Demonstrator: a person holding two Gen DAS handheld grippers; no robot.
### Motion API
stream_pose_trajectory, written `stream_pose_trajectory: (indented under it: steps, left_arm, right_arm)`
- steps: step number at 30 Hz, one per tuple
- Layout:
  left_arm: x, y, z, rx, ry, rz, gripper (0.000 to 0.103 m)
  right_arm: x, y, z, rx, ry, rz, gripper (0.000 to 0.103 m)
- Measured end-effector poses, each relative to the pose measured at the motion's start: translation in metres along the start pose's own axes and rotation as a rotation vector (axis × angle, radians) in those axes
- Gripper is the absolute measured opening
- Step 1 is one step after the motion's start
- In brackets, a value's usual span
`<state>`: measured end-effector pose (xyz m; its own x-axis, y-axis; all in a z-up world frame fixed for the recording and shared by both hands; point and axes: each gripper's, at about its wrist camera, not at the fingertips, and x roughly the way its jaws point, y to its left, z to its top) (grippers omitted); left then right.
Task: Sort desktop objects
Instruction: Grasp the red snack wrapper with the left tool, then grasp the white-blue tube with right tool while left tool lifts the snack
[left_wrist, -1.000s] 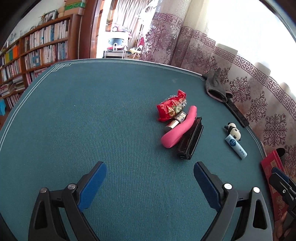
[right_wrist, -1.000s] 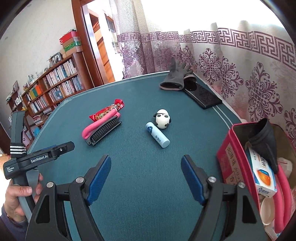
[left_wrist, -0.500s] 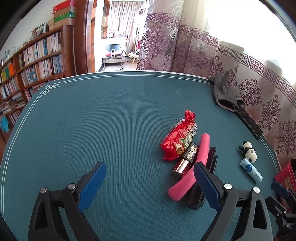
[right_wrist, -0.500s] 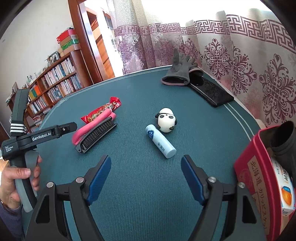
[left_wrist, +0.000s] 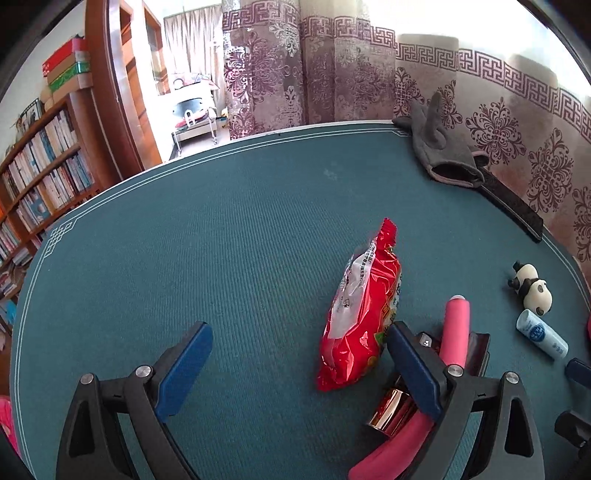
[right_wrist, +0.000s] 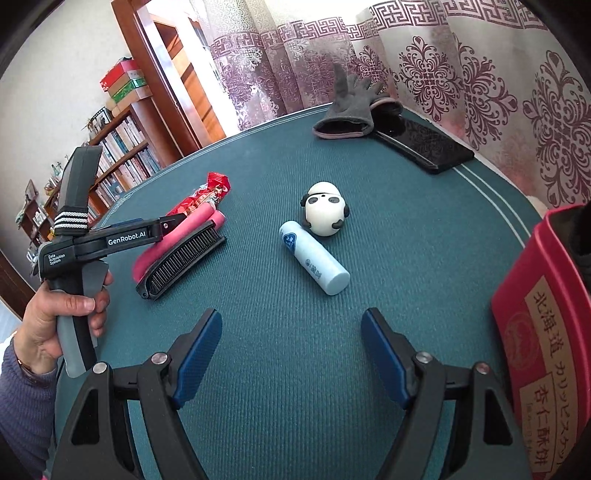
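1. Left wrist view: left gripper (left_wrist: 295, 363), jaws apart, empty; red snack packet (left_wrist: 364, 317) mid-table (left_wrist: 184, 258), by its right finger.
2. Right wrist view: right gripper (right_wrist: 291, 354), jaws apart, empty; white tube (right_wrist: 314, 256), panda figure (right_wrist: 327, 214) toward the table's right edge.

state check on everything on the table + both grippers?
left gripper: open, empty, over the pile
right gripper: open, empty
red snack packet: sealed, lying flat
pink comb: lying against black brush
white tube: capped, on its side
panda figure: tipped over
grey glove: limp, cuff open
red box: open
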<state>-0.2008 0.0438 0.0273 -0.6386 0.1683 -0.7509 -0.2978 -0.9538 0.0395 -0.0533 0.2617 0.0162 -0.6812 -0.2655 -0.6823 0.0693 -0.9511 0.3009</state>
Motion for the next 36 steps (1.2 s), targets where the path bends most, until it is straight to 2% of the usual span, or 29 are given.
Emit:
stream_pose_trajectory:
  steps: [2, 5, 7, 8, 10, 12, 14, 21, 24, 30, 36]
  left_arm:
    - [0.002, -0.009, 0.000, 0.031, 0.005, -0.021, 0.097]
    - [0.007, -0.022, 0.005, 0.077, 0.021, -0.012, 0.096]
    - [0.011, -0.026, 0.007, 0.100, 0.037, -0.011, 0.091]
    - [0.012, -0.026, 0.009, 0.095, 0.032, -0.023, 0.086]
    - [0.013, -0.024, 0.012, 0.074, 0.044, -0.074, 0.063]
    - [0.012, -0.025, 0.016, 0.068, 0.043, -0.066, 0.035]
    - [0.011, -0.028, 0.016, 0.066, 0.043, -0.064, 0.028]
    - [-0.019, -0.018, -0.009, -0.038, -0.004, -0.064, 0.026]
    - [-0.035, -0.011, -0.020, -0.068, -0.033, -0.052, 0.026]
    - [-0.055, 0.002, -0.037, -0.127, -0.065, -0.061, 0.026]
    - [-0.056, -0.004, -0.042, -0.104, -0.069, -0.072, 0.026]
  right_arm:
    - [0.000, 0.001, 0.000, -0.005, 0.000, -0.001, 0.081]
    - [0.000, 0.000, 0.000, 0.001, -0.002, 0.008, 0.081]
    - [0.000, -0.001, 0.000, 0.004, -0.004, 0.012, 0.081]
    - [0.000, -0.001, 0.000, 0.003, -0.004, 0.011, 0.081]
    - [0.000, -0.001, 0.000, 0.001, -0.004, 0.010, 0.081]
    - [0.000, -0.001, 0.000, 0.002, -0.005, 0.011, 0.081]
    - [0.000, -0.001, 0.000, 0.001, -0.005, 0.011, 0.081]
    - [0.001, -0.001, 0.001, -0.003, 0.001, 0.020, 0.081]
    - [0.003, 0.004, 0.004, -0.035, 0.014, 0.001, 0.076]
    - [0.010, 0.016, 0.018, -0.114, 0.015, -0.111, 0.066]
    - [0.039, 0.015, 0.033, -0.163, 0.047, -0.218, 0.048]
